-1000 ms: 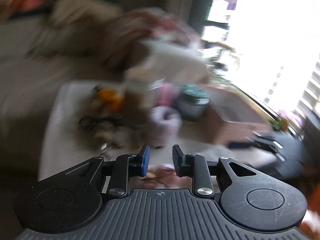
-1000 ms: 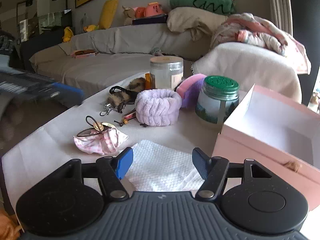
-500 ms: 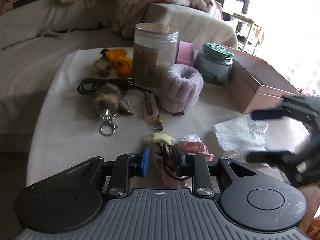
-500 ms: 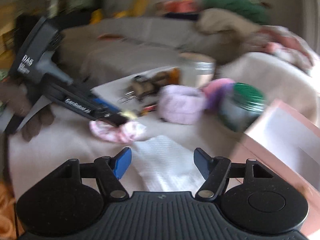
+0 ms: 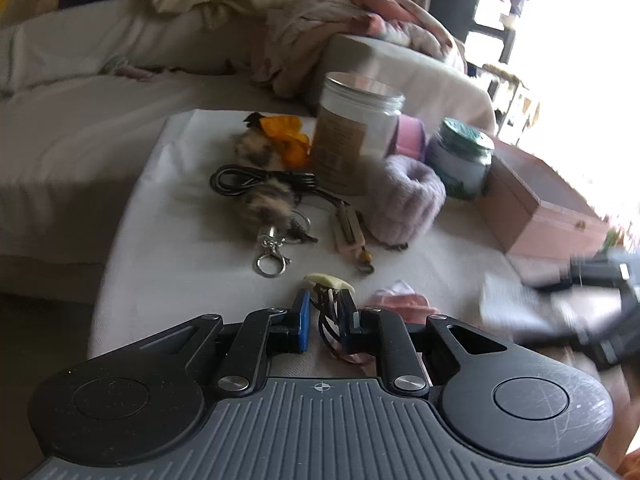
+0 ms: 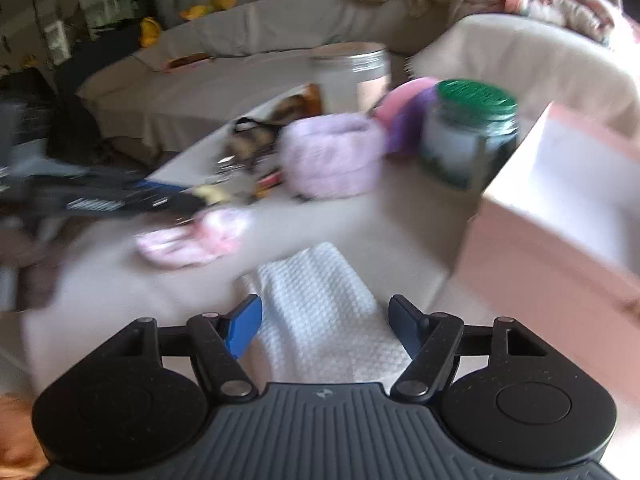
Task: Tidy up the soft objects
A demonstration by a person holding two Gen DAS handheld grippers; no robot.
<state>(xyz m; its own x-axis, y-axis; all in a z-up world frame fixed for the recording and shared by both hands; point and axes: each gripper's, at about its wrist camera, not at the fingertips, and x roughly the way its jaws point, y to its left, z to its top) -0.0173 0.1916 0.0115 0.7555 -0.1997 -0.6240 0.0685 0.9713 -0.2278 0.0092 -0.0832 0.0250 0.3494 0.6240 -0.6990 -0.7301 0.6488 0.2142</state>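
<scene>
My left gripper [image 5: 325,307] is nearly closed around dark elastic hair ties [image 5: 330,330] with a cream charm [image 5: 329,281], just left of a pink checked scrunchie [image 5: 400,304]. The scrunchie also shows in the right wrist view [image 6: 196,236], with the left gripper [image 6: 200,199] blurred over it. My right gripper [image 6: 323,322] is open and empty, low over a white waffle cloth [image 6: 324,316]. A fluffy lilac wristband [image 5: 404,204] [image 6: 330,160] stands mid-table. An open pink box [image 5: 540,212] [image 6: 560,216] sits at the right.
A clear jar [image 5: 354,140], a green-lidded jar [image 5: 462,164] [image 6: 468,136] and a pink-purple roll [image 5: 408,136] stand behind the wristband. A fur keychain [image 5: 268,208], black cable [image 5: 248,180], hair clip [image 5: 348,230] and orange item [image 5: 286,140] lie left. A sofa with blankets [image 5: 340,40] lies behind.
My left gripper swung down to the table and has closed in on the hair ties beside the scrunchie. My right gripper stayed open over the white cloth, shifting a little.
</scene>
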